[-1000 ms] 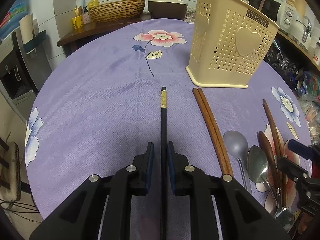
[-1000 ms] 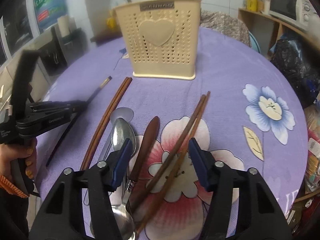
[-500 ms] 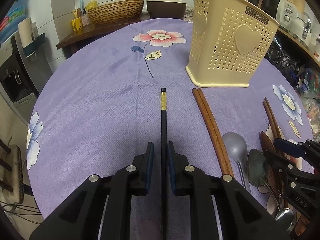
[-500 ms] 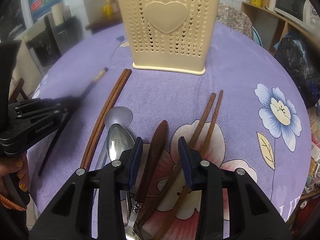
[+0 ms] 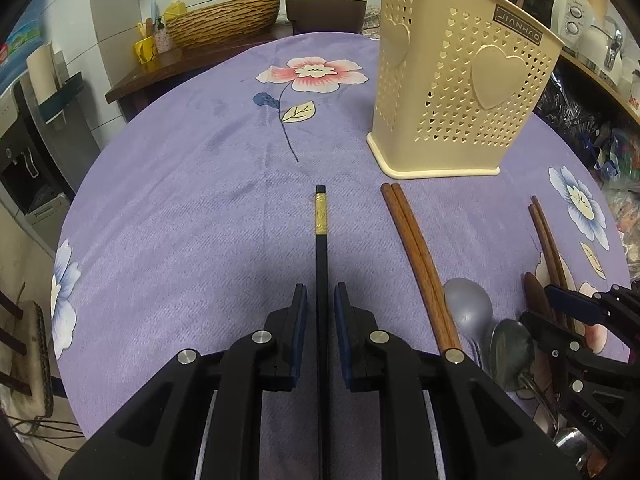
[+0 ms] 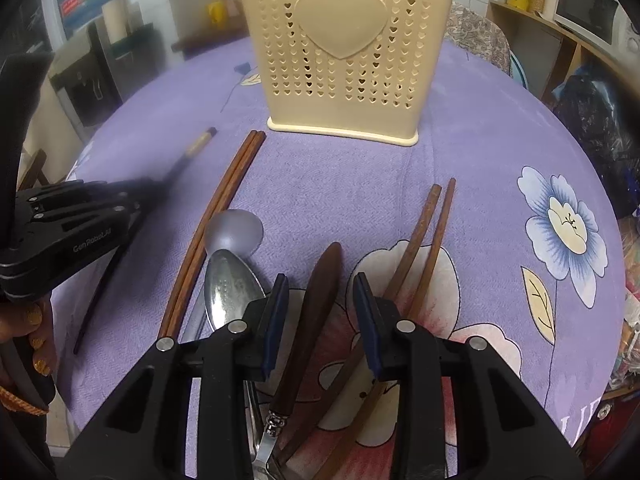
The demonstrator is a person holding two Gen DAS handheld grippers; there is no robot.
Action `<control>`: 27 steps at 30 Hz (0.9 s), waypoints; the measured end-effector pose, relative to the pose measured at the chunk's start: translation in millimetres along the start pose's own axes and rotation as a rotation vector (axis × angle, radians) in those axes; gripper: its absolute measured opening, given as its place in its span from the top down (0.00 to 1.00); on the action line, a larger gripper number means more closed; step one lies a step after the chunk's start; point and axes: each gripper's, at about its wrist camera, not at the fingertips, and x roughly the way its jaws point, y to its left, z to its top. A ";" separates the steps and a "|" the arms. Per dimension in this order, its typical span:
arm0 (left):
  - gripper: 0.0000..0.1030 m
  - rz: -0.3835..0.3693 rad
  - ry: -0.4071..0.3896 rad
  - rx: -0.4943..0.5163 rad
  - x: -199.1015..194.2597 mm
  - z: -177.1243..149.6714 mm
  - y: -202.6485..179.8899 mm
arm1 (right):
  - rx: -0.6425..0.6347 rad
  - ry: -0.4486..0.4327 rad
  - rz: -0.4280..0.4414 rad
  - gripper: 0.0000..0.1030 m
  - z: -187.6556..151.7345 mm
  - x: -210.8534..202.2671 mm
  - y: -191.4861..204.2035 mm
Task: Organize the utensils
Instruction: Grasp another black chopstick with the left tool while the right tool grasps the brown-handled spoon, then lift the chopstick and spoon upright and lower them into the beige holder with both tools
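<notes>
From the left wrist, the left claw (image 5: 321, 312) is nearly shut on the black chopstick (image 5: 321, 248), whose long axis runs straight ahead along the fingers toward the cream basket (image 5: 460, 92) on the table (image 5: 180, 200). From the right wrist, the right claw (image 6: 322, 312), its jaws just closing, straddles the brown wooden handle (image 6: 320, 292); whether the pads touch it seems doubtful, a gap showing each side

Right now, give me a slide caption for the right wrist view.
Right gripper, jaws closing, straddles a wooden utensil handle before the cream utensil holder.
</notes>
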 end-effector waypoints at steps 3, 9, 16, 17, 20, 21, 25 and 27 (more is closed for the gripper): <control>0.85 0.003 0.019 0.020 7.6 11.3 -4.4 | 0.013 0.001 0.006 0.76 1.8 0.8 -0.7; 0.85 0.022 0.055 0.054 24.1 36.6 -13.7 | 0.029 0.004 0.021 0.79 3.0 0.9 -5.1; 0.92 0.032 0.059 0.054 26.2 41.3 -20.1 | 0.051 -0.004 0.050 0.80 2.1 1.2 -11.7; 0.92 0.032 0.055 0.050 25.7 40.6 -20.2 | 0.064 -0.006 0.063 0.80 2.0 0.7 -14.6; 0.92 0.006 0.043 0.024 22.1 37.9 -17.1 | 0.104 -0.010 0.122 0.82 1.2 -0.3 -22.2; 0.92 -0.007 0.035 0.012 18.7 36.6 -15.5 | 0.114 -0.012 0.141 0.83 0.6 -1.0 -23.9; 0.92 -0.031 -0.037 -0.001 -3.9 35.8 -14.2 | 0.157 -0.048 0.209 0.84 -1.9 -13.7 -33.9; 0.92 -0.049 -0.085 -0.009 -22.8 33.9 -12.7 | 0.167 -0.074 0.237 0.84 -3.0 -26.3 -39.1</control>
